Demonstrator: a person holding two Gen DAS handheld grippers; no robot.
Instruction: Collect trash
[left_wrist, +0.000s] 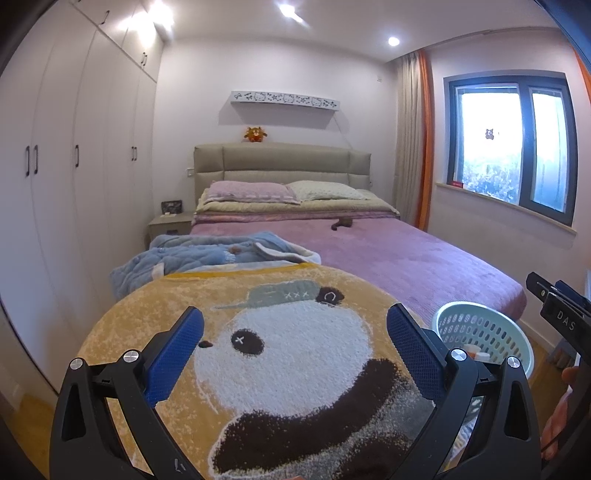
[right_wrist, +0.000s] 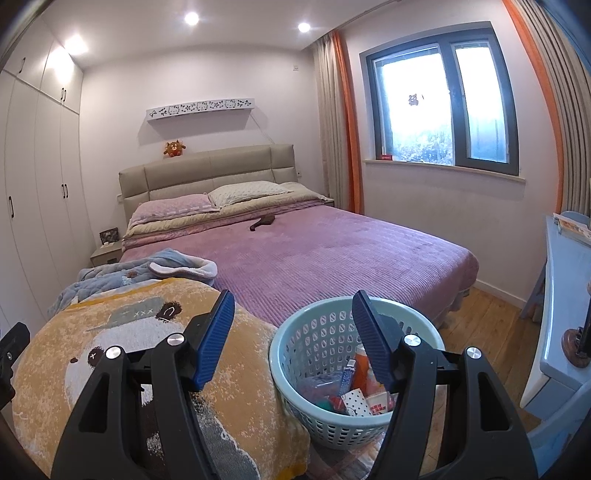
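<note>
Nearest the cameras, both tools are standing with fingers spread wide and nothing between them. The left gripper (left_wrist: 294, 345) is hovering over the yellow bear blanket (left_wrist: 258, 369) at the foot of the bed, and the right gripper (right_wrist: 293, 338) is hanging above the blanket's edge and the near rim of the pale green basket (right_wrist: 295, 332).

The basket is sitting at the bed's foot corner, just beside the blanket; whether it is resting on the floor or on a low stool I cannot tell, since the right gripper's frame is covering its base. The trash (right_wrist: 354, 391) is lying in its bottom: an orange bottle-like piece, a blue-and-white wrapper, a dotted carton, a red-printed packet and some clear plastic, all loosely heaped and well below the rim.

The step in hand looks like a search for any piece left outside. To do it well, the fingers are best kept spread, with the sweep running outward over the blanket, then the blue quilted garment (left_wrist: 192, 254) bunched just beyond it, then the purple bedspread (right_wrist: 332, 254).

Farther up the bedspread, near the pillows, a small dark brown object (right_wrist: 263, 222) is lying alone; at this distance it may be a brush or a scrap, so it deserves a closer look before any grasp.
</note>
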